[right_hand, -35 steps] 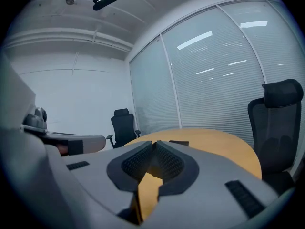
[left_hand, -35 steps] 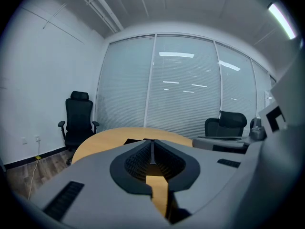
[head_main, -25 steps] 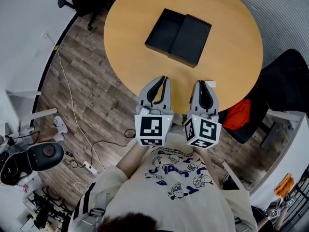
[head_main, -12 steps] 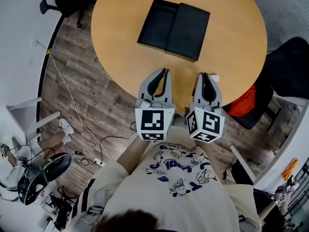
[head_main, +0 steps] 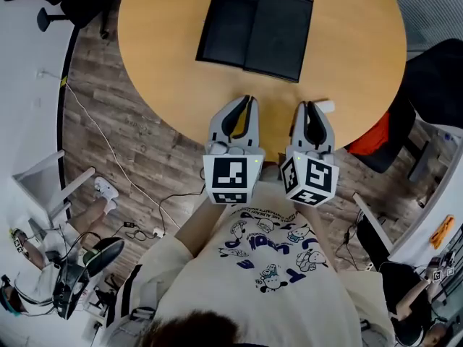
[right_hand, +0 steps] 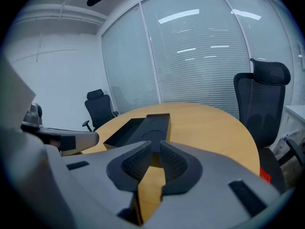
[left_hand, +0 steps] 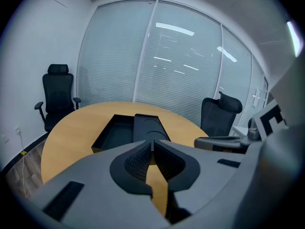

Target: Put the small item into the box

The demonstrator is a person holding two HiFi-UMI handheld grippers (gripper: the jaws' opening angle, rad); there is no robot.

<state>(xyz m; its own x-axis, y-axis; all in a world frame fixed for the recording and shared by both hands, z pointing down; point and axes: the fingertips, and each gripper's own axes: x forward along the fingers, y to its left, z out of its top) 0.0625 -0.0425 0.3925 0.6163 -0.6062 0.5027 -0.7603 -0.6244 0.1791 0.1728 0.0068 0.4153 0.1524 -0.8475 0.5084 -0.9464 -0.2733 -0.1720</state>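
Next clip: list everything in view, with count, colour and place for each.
table: one, light wood, round, in front of the person
box: one, black, open, looks empty, far side of the table
lid: one, black, beside the box on its right
small white thing: one, near table edge by the right gripper's tip; too small to identify
office chairs: two, black, one left of the table, one right
red thing: one, on the right chair; unclear what
cables: white and black, on the wood floor at left
blinds: pale grey, behind the table
shirt: one, cream, printed
left gripper: grey, fingers shut, empty
right gripper: grey, fingers shut, empty
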